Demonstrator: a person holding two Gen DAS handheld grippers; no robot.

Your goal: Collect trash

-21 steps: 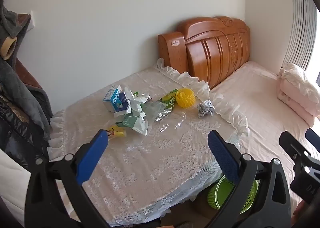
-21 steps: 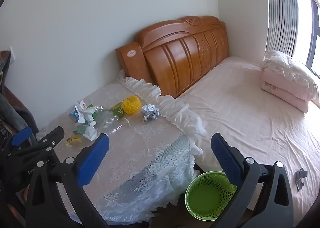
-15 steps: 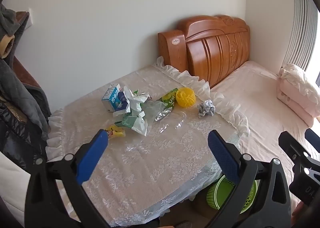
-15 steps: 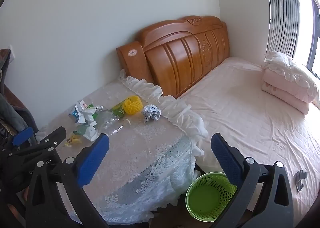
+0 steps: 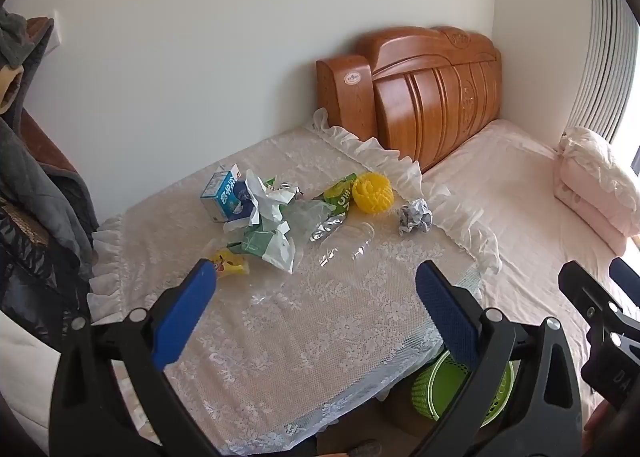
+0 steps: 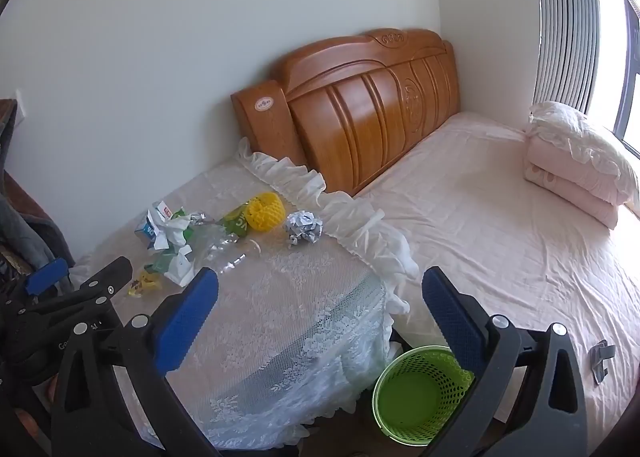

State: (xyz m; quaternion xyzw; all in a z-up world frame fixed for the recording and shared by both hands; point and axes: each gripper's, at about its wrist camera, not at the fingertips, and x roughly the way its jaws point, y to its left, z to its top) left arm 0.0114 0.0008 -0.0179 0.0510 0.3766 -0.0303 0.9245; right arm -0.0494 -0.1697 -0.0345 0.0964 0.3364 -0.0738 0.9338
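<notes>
The near half of the lace-covered bench (image 5: 304,337) lay bare, open to either tool. Farther back, a heap of crumpled wrappers and cartons (image 5: 264,217), a yellow foam net (image 5: 374,193) and a crumpled foil ball (image 5: 416,217) crowded the surface. The carved wooden headboard (image 6: 360,117) walled off the back right, hanging dark clothes (image 5: 36,197) the left. The green mesh wastebasket (image 6: 420,393) stood open-topped between bench and bed.

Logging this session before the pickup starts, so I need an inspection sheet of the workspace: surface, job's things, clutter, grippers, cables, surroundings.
Surface: table under a lace cloth, near half bare.
Job's things: milk carton, yellow foam net, crumpled paper ball, clear bottle, wrappers pile; green basket on the floor, looks empty.
Clutter: small grey item on the bed.
Grippers: left gripper and right gripper open, holding nothing.
Cables: nothing seen.
Surroundings: wooden headboard, folded bedding, hanging clothes.
</notes>
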